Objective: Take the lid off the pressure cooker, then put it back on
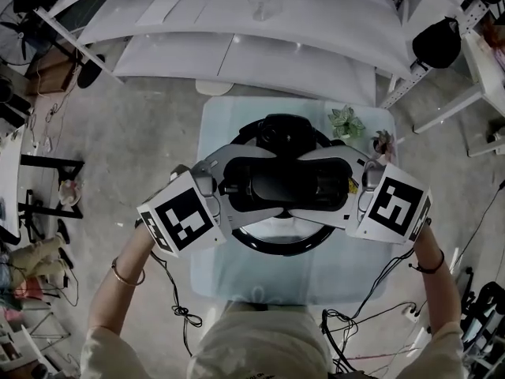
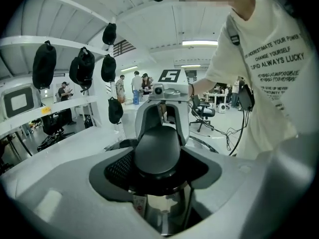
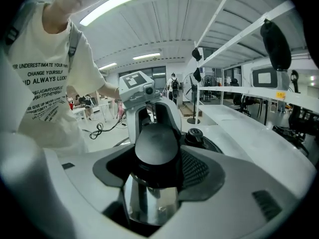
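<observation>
Blk lid (image 1: 280, 133), pale-blue table (image 1: 237, 279)

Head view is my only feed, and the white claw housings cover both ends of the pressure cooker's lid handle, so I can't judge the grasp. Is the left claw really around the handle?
Observer: Yes. The left gripper view shows the rounded end of the black plastic lid handle between the jaws of the left claw, with dark meshed pads close beside it; whether they press, I cannot tell.
Operator: And the right claw?
Observer: Same in the right gripper view: the right claw straddles the handle's other end, and the polished steel pressure cooker body shows just beneath it.
</observation>
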A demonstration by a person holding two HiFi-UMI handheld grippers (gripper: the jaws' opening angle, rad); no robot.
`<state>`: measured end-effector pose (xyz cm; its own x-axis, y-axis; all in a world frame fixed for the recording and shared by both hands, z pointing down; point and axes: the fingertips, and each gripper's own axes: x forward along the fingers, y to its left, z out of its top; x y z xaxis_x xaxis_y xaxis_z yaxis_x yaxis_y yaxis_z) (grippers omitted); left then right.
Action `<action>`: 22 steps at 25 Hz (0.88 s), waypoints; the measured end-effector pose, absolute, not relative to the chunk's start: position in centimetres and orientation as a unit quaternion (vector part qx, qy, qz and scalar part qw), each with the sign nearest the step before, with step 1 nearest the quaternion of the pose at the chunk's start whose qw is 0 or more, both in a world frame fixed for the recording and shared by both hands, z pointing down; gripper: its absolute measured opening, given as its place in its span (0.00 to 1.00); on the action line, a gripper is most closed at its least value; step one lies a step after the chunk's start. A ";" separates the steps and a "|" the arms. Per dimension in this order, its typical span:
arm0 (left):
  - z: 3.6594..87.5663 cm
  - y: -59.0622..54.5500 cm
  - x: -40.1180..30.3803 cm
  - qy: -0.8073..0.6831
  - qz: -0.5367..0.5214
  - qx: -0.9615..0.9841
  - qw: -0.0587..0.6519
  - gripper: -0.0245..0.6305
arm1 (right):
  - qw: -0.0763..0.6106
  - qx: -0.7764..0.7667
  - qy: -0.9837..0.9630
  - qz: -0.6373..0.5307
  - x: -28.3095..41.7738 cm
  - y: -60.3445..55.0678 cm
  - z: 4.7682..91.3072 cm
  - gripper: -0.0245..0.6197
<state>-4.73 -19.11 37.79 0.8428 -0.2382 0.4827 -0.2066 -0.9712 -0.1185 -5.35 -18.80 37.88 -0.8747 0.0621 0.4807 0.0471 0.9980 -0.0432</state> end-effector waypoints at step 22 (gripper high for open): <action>38.2 -19.1 -4.6 0.112 -0.279 -0.953 0.029 0.48 | 0.257 -0.017 -0.966 0.007 -5.2 -18.8 38.1 0.46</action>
